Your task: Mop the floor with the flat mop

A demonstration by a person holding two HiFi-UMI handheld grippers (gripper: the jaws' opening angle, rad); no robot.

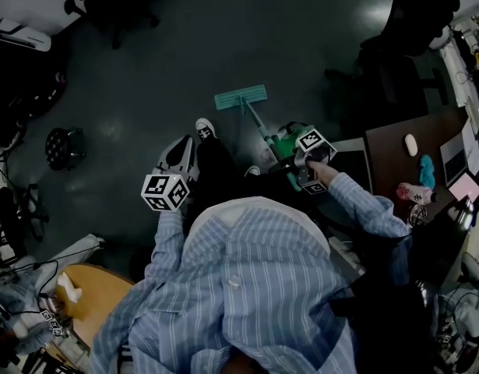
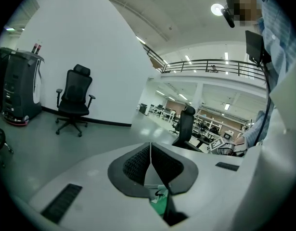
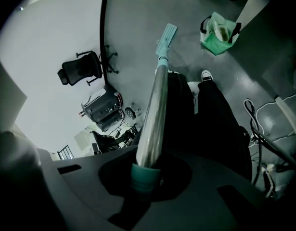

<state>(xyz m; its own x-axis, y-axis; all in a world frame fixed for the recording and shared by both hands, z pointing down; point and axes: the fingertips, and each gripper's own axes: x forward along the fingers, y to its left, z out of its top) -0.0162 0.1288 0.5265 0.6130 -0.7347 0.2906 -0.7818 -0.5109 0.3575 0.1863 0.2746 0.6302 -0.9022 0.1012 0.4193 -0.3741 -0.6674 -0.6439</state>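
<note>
progress: mopping is judged to be under way. the flat mop (image 1: 257, 125) is found with its head (image 1: 241, 97) laid flat on the floor (image 1: 146, 92), near the person's shoe (image 1: 205, 128). no wet track can be made out, so the share already mopped cannot be told.

the right hand-held gripper (image 3: 147, 170) is clenched on the handle (image 3: 155, 105). the left hand-held gripper (image 2: 150, 163) is closed on nothing, its pads (image 2: 135, 162) pressed together.

materials: the handle is noted as a polished round metal tube with a teal collar; the head as a thin teal rectangle; the floor as smooth, dark and faintly glossy; the pads as ribbed and black.
</note>
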